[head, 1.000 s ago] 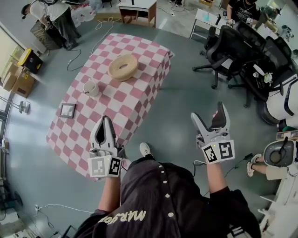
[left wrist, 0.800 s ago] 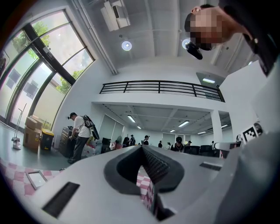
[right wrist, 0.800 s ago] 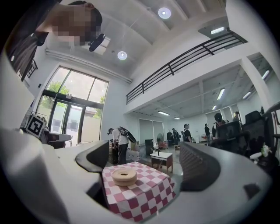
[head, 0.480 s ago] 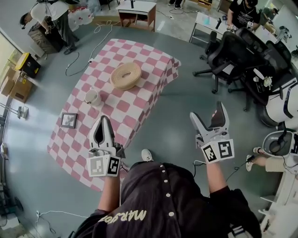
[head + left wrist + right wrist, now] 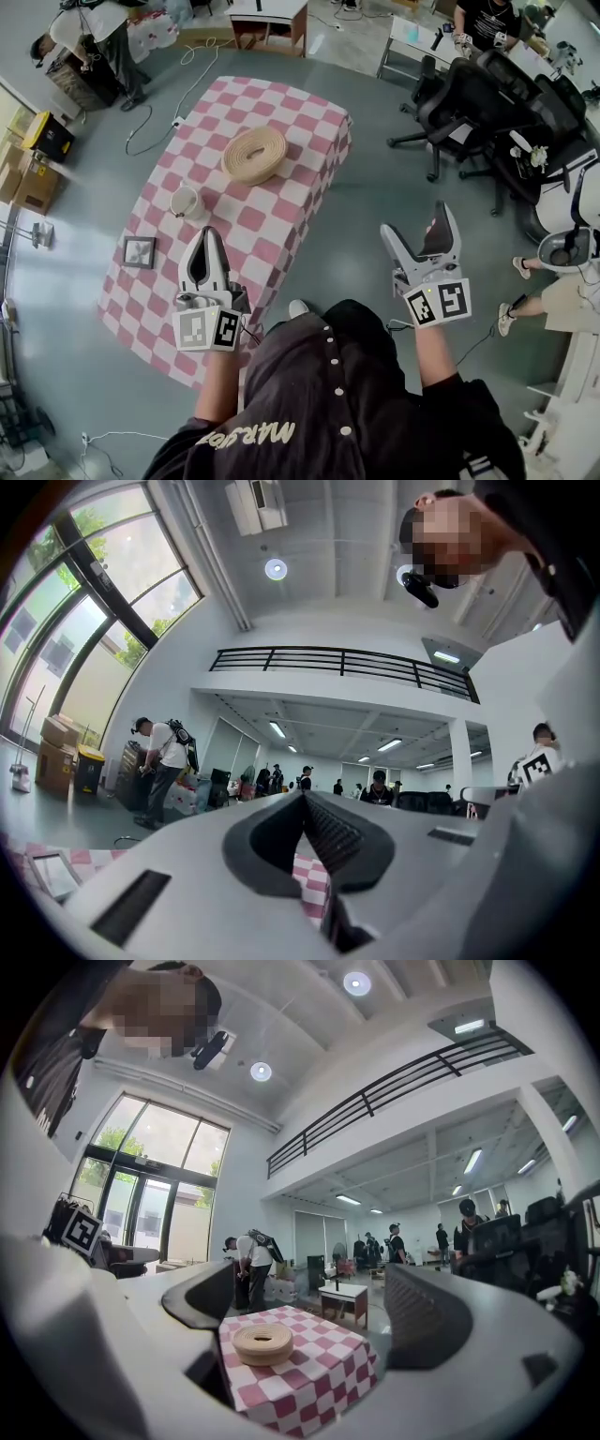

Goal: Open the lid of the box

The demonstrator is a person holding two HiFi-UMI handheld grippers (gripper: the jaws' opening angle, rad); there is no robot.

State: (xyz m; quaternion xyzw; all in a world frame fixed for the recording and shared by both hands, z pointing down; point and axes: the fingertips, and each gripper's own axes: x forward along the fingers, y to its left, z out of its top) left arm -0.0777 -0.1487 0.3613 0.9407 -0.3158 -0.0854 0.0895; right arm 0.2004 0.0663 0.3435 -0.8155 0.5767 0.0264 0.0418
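Two claws were up: my left claw (image 5: pixel 208 236) pinched together over the checked table (image 5: pixel 281 202), my right claw (image 5: pixel 418 228) spread and empty above grey floor (image 5: pixel 375 187). Beyond the left claw, the round box (image 5: pixel 253 153) lay flat, facing upward.

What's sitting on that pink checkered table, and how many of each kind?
Round box: 1
Cup: 1
Frame: 1
Total: 3
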